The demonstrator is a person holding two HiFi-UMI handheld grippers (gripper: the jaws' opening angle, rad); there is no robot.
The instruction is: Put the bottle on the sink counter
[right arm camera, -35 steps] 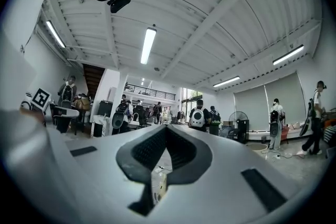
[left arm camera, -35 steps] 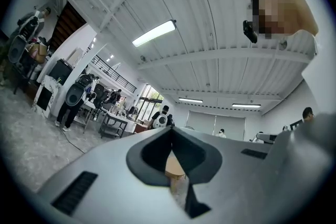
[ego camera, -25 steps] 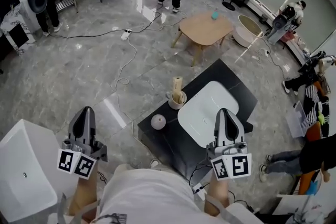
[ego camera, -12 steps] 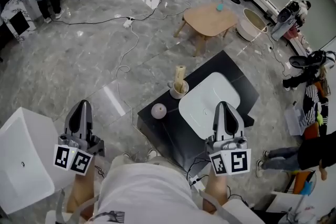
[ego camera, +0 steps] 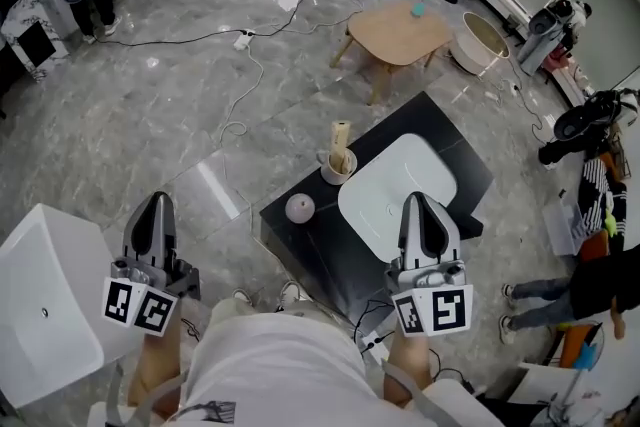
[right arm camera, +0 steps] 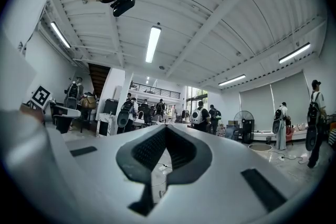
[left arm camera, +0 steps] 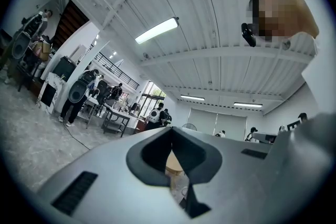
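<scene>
**At the near corner of the sink desk (ego camera: 330,260): both grippers shut, nothing held**

Held about level and side by side, left gripper (ego camera: 157,200) and right gripper (ego camera: 418,202). Jaws of each closed tip to tip, with nothing between them and only the room visible through the hollow behind the tips. Carried so, most likely, for standing or walking rather than reaching: not aimed down at anything.

Ahead, a dark slab with a white basin (ego camera: 395,190) filling its right part. At the far left edge, a white cup (ego camera: 335,170) and a tall tan cylinder (ego camera: 340,133), upright in the cup or just behind it; impossible to tell which. Nearer along that edge and apart from the cup, a pale round thing (ego camera: 299,208). All kept to the left edge, probably to leave the basin free.

Beyond the far corner and well apart, a low wooden desk (ego camera: 395,40) with a small teal thing (ego camera: 417,10) near its far edge. Too small to settle which of the two is the bottle. If the tan cylinder, already standing on the sink desk as asked; if the teal thing, well away from it.
</scene>
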